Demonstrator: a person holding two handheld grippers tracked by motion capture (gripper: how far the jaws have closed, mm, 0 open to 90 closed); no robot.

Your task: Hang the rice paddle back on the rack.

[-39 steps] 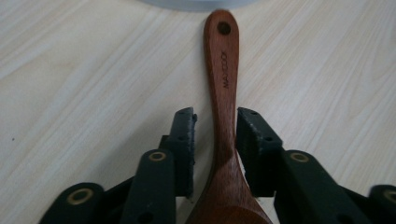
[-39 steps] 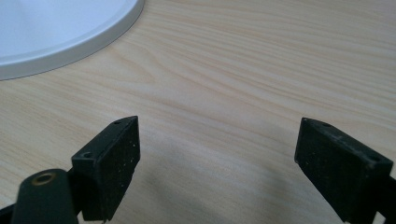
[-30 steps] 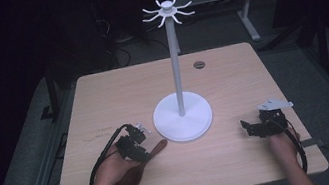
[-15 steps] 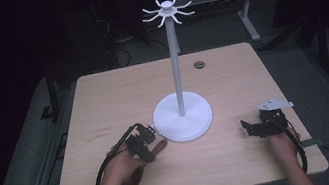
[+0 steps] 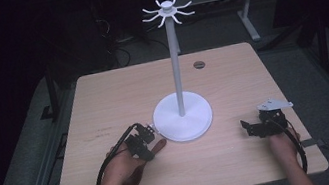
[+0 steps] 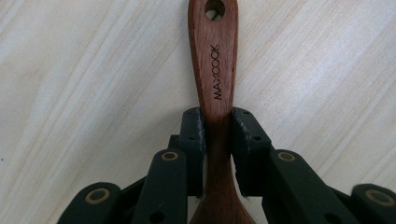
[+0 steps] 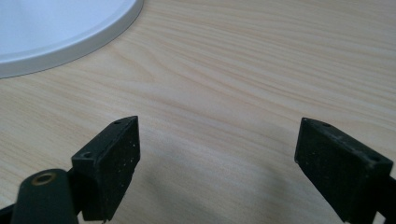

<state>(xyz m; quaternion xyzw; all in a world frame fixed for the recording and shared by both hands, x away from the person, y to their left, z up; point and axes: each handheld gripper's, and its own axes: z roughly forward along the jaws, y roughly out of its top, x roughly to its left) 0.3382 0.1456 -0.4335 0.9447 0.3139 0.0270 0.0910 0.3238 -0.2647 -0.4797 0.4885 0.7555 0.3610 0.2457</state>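
1 wooden spoon [image 6: 215,88], 1 white stand [image 5: 178,80]

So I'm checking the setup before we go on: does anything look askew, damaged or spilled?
Nothing stands out. The white hook stand is upright on the table, and the wooden spoon lies flat, unbroken, in the left gripper.

In the left gripper view we lose the bowl of the dark brown wooden spoon [image 6: 215,84] behind the black left gripper [image 6: 218,140] and the bottom edge. From above, our left hand [image 5: 120,168] covers most of that spoon. In the right gripper view the white round stand base [image 7: 56,32] is cut off at the top left corner.
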